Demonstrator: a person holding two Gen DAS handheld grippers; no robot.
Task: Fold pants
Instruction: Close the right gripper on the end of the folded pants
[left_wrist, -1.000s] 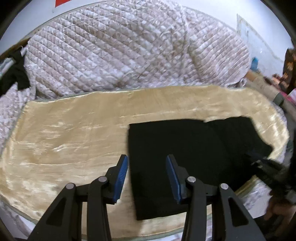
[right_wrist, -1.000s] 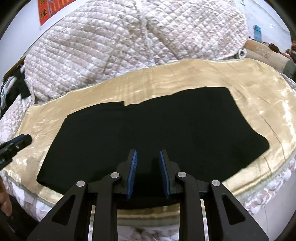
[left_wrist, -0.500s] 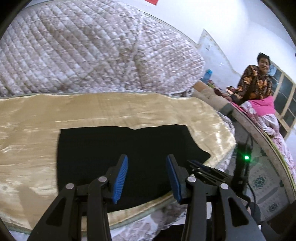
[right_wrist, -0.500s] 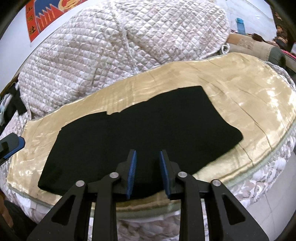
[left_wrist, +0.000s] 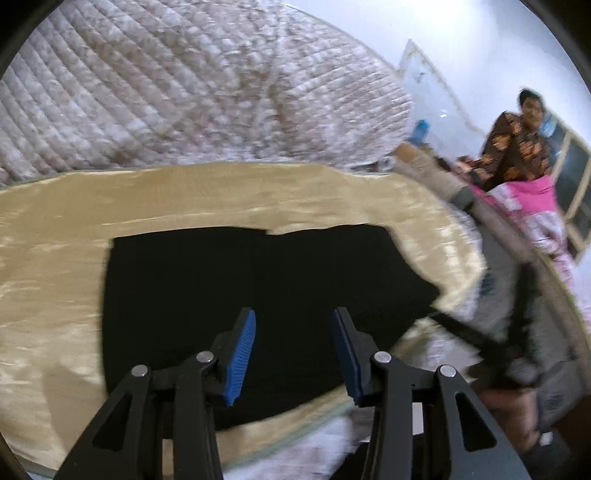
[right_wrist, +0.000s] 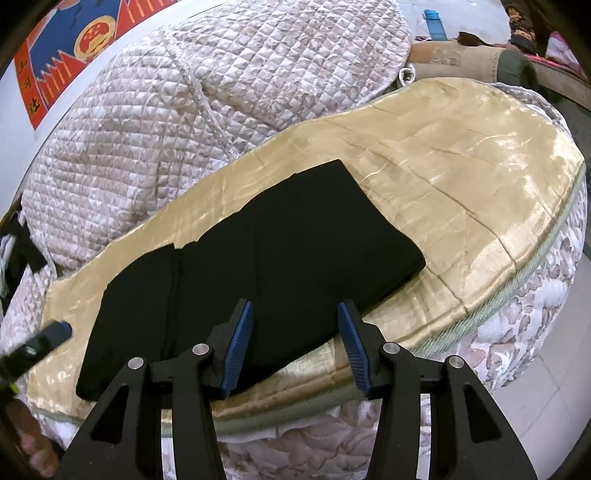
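Observation:
Black pants (left_wrist: 240, 288) lie flat in a folded rectangle on a shiny golden blanket (left_wrist: 184, 199) near the bed's front edge. They also show in the right wrist view (right_wrist: 266, 258), where a fold line runs across them. My left gripper (left_wrist: 293, 350) is open and empty, held above the pants' near edge. My right gripper (right_wrist: 295, 345) is open and empty, held back above the bed's front edge near the pants. The left gripper's blue tip (right_wrist: 55, 332) shows at the left of the right wrist view.
A quilted floral duvet (left_wrist: 184, 92) is piled behind the blanket, also in the right wrist view (right_wrist: 184, 103). The mattress edge (right_wrist: 517, 314) drops to the floor at front and right. A person (left_wrist: 517, 147) stands at the far right by pink bedding.
The right gripper has opened wide and pulled back and up from the pants. The left gripper has swung right across the pants, staying open. The pants lie still.

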